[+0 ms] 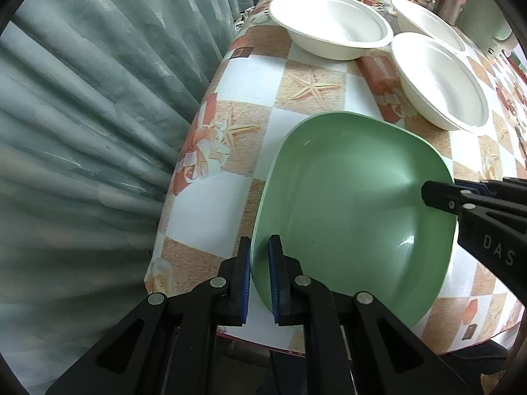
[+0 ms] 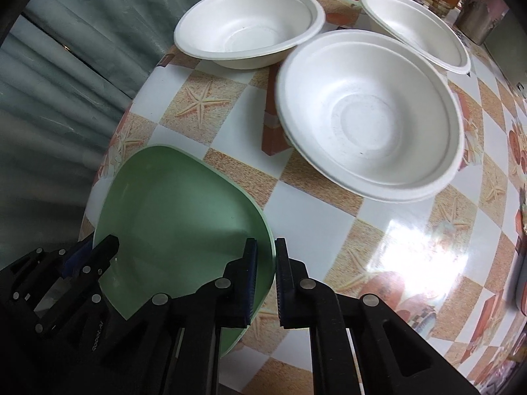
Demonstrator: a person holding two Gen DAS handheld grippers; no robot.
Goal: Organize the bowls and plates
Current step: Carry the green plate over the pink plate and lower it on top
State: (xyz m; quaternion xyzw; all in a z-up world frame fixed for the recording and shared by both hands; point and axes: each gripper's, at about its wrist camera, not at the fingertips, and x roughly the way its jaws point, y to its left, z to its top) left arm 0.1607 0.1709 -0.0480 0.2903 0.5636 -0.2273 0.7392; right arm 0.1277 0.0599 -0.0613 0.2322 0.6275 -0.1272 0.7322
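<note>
Green square plate [image 1: 349, 204] sits near the table's [image 1: 250, 75] left edge, both tongs clamped on opposite rims: left gripper [image 1: 260, 283], right gripper [image 2: 265, 283]. Three white bowls [image 2: 369, 131] lie farther back.

You're in a home dining spot: a starfish-patterned checked oilcloth [image 2: 329, 210] covers the table beside pleated curtains [image 1: 82, 131].
</note>
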